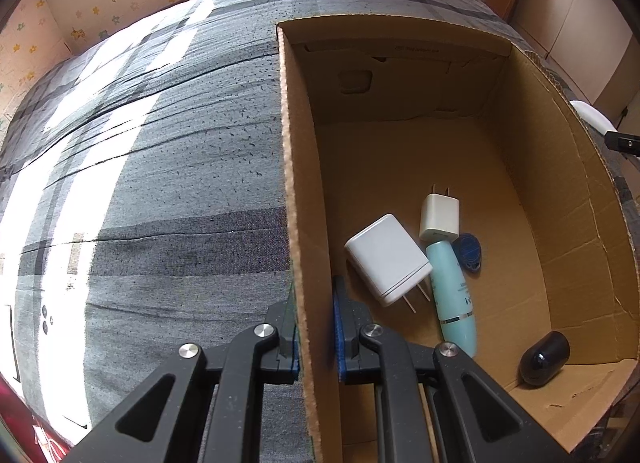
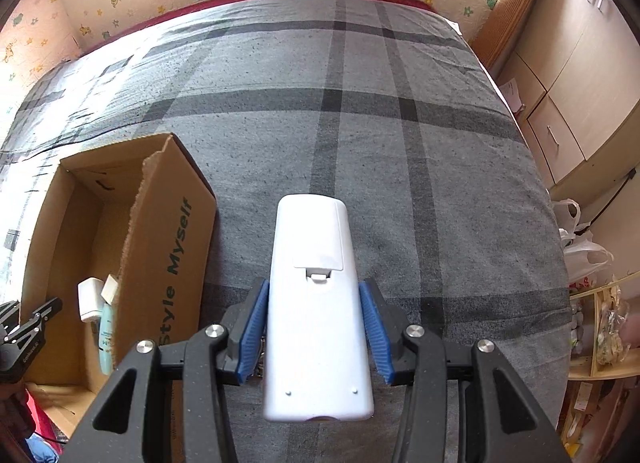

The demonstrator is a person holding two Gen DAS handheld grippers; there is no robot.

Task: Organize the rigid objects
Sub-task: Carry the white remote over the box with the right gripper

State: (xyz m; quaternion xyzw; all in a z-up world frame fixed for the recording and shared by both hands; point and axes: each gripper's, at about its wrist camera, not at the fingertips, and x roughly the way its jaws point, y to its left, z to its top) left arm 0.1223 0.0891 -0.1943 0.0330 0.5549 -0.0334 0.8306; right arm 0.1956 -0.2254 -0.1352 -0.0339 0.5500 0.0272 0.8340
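On a bed, the left tongs (image 1: 316,339) pinch the cardboard box (image 1: 560,199) wall. The right tongs (image 2: 316,339) carry a white remote (image 2: 318,311), seemingly clamped, beside the box; next, lower it inside among the chargers (image 1: 386,257).

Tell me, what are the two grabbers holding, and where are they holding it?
The right gripper holds a white remote, face down, by its long sides near the lower half. The left gripper pinches the cardboard box by its side wall.

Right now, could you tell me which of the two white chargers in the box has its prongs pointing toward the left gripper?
The larger white charger; the smaller charger's prongs point away.
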